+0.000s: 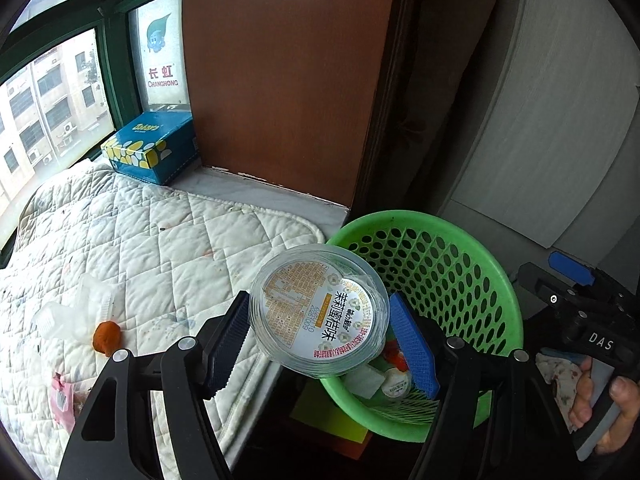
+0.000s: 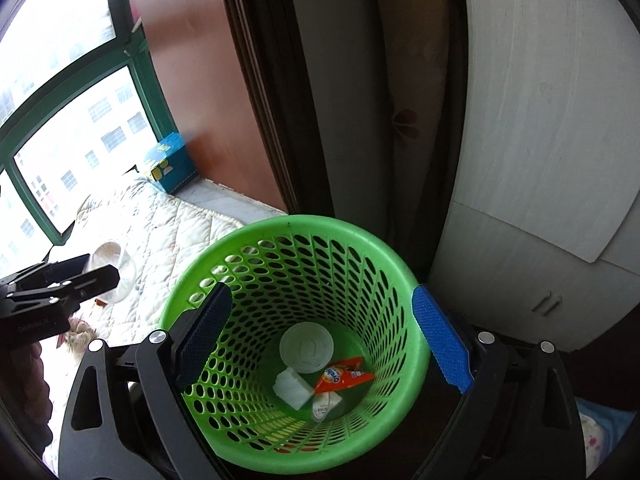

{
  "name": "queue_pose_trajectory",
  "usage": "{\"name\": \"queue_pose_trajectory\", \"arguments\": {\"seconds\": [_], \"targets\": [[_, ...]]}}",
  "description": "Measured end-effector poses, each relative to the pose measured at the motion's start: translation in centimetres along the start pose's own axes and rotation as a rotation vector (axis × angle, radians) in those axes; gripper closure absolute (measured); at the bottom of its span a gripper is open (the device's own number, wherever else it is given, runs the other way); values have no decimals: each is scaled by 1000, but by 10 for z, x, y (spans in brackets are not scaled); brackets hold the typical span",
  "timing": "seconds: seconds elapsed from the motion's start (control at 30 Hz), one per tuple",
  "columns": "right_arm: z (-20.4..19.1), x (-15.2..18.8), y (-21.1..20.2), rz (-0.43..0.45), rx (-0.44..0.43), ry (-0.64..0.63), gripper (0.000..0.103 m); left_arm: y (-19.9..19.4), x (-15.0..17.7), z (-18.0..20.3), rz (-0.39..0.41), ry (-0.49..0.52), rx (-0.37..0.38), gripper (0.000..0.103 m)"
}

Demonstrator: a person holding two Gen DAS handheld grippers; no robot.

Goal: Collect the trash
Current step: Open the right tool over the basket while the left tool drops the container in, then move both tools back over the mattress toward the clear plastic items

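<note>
We hold a clear plastic tub (image 1: 319,312), its printed label facing up, clamped in the left gripper (image 1: 320,340) just at the near rim of the green basket (image 1: 508,312), not yet over its mouth. Our right gripper (image 2: 320,336) hangs above the basket with its jaws spread wide and nothing between them.

Part of the job looks done: at the basket's bottom lie a white lid (image 2: 306,347), an orange wrapper (image 2: 342,374), a white wad (image 2: 293,389) and a small pale cup (image 2: 326,403). Still out on the quilted pad (image 1: 168,236) are an orange scrap (image 1: 106,335), clear plastic pieces (image 1: 76,308) and a pink wrapper (image 1: 63,398).

A blue tissue box (image 1: 154,148) sits by the window beside a brown panel (image 1: 280,72). Nothing blocks the basket's mouth except our own open gripper above it.
</note>
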State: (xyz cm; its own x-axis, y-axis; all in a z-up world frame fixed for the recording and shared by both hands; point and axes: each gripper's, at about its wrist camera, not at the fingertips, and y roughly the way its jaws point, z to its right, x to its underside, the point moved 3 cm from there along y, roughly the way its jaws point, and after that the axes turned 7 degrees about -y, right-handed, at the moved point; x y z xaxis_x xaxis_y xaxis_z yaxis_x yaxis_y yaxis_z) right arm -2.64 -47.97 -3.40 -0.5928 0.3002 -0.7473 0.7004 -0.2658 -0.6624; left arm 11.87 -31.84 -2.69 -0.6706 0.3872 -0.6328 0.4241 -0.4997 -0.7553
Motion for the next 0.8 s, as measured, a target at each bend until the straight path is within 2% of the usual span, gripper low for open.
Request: {"name": "queue_pose_trajectory", "arguments": {"seconds": [0.27,0.3,0.33,0.47,0.63,0.8], "targets": [[9,1,-8,21,-6,26,12,14,6,25,-28,28,32,34],[10,1,-8,23,-6,28,12,15,8,28,-31,33,36,32],[11,1,-9,26,-4,31,12,16,9,31,-31,37,37,26],[14,2,-11,28,-6,42,12,17,11,38,-28,48,52,22],[12,2,-11,27,-23,48,12,14,14,33,-23,44,47,20],[-1,2,-11,26,-46,27,11,3,20,9,-14,9,10,20]]}}
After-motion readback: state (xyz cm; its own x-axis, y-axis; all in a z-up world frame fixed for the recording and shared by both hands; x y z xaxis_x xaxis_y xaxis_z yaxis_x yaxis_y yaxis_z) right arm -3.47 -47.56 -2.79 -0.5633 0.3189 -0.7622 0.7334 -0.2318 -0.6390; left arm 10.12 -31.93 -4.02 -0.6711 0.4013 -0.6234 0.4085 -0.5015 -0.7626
